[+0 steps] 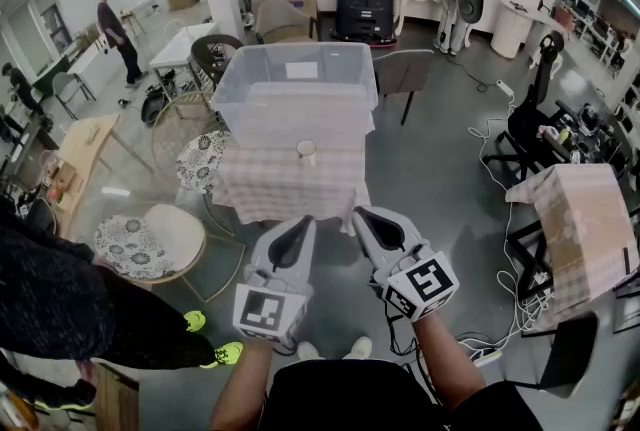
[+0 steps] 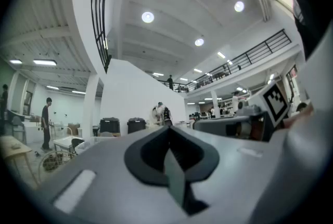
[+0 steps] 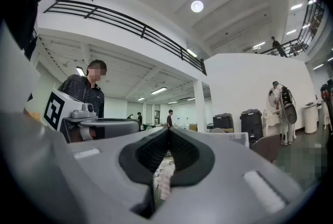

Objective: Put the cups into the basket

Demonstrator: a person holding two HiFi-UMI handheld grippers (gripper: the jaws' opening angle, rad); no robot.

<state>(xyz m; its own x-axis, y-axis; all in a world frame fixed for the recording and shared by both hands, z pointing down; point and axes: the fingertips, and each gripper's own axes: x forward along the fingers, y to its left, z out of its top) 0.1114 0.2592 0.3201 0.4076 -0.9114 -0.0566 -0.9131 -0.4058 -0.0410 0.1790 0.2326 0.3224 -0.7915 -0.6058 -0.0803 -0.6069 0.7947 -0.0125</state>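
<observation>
Grey jaws meet tight on the left gripper and on the right gripper, with nothing between either pair. Both are empty. They sit side by side, pointing level and held out ahead, well short of the table.

One cup is visible: small, pale and upright on the checked table top. It stands near the table's middle, just in front of the basket. The basket is a big clear plastic tub on the far half of the table, open at the top, and it looks empty of cups. No other cups are seen; can't tell if more are hidden.

Handling guess: the cup looks like thin paper or plastic, so light, easy to tip or crush, a bit slick. Best hold is probably across the side wall just under the rim, or one jaw inside the lip and one outside, with a gentle squeeze. The jaws need to open first. The tub wall stands high beside the cup, so the cup must go up and over the rim before release.
</observation>
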